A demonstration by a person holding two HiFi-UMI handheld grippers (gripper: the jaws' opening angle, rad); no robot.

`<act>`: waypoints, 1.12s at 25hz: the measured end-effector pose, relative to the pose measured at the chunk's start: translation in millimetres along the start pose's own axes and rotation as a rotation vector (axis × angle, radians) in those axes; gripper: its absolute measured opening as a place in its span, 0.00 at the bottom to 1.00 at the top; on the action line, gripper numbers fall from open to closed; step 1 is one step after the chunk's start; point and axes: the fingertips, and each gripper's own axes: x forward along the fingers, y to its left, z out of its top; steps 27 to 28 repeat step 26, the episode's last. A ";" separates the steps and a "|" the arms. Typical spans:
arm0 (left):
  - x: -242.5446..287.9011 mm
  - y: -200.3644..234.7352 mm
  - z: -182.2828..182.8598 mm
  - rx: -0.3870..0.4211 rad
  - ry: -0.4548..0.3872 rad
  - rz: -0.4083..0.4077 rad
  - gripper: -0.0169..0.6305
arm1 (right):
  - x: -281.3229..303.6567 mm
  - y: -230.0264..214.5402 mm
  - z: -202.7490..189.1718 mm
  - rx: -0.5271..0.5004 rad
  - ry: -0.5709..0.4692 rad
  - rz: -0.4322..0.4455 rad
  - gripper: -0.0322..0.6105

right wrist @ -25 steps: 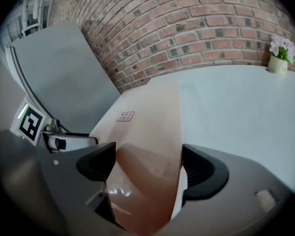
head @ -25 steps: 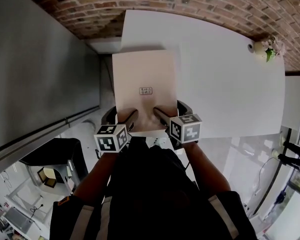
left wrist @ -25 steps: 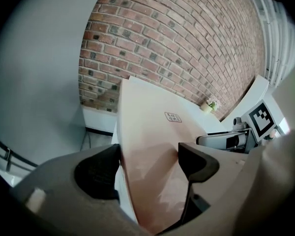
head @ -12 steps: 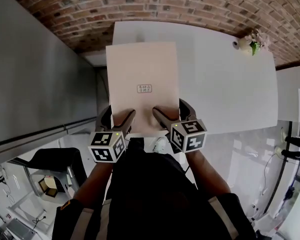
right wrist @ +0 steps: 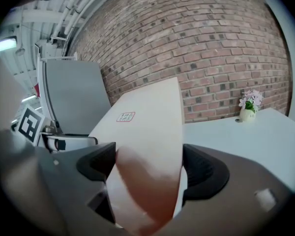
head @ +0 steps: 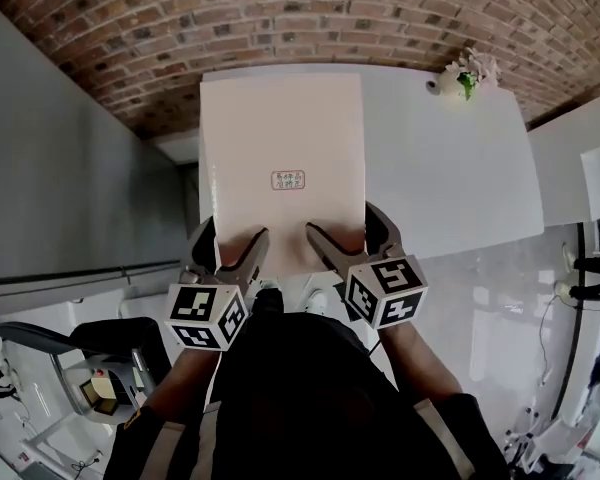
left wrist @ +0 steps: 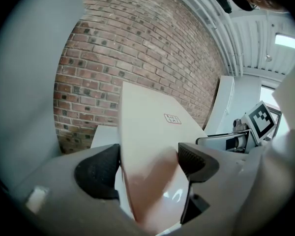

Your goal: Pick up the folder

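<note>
Up it has come — the folder (head: 282,158) sits larger and higher in the head view than a second ago, and the white worktop (head: 450,178) has dropped away behind it, so I judge the lift all but done. The left gripper (head: 230,244) and right gripper (head: 348,236) each have their jaws clamped on its near short edge, side by side. Its long axis runs straight away from the person — far edge toward the brick wall (head: 180,28), small label (head: 288,180) facing up.
</note>
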 end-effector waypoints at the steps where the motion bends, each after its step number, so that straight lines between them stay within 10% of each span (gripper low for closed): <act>1: -1.5 -7.4 2.3 0.012 -0.008 -0.005 0.60 | -7.5 -2.2 1.6 -0.005 -0.012 -0.007 0.72; 28: -21.7 -76.3 1.8 0.072 -0.056 -0.007 0.60 | -76.4 -22.5 0.3 -0.036 -0.091 -0.023 0.71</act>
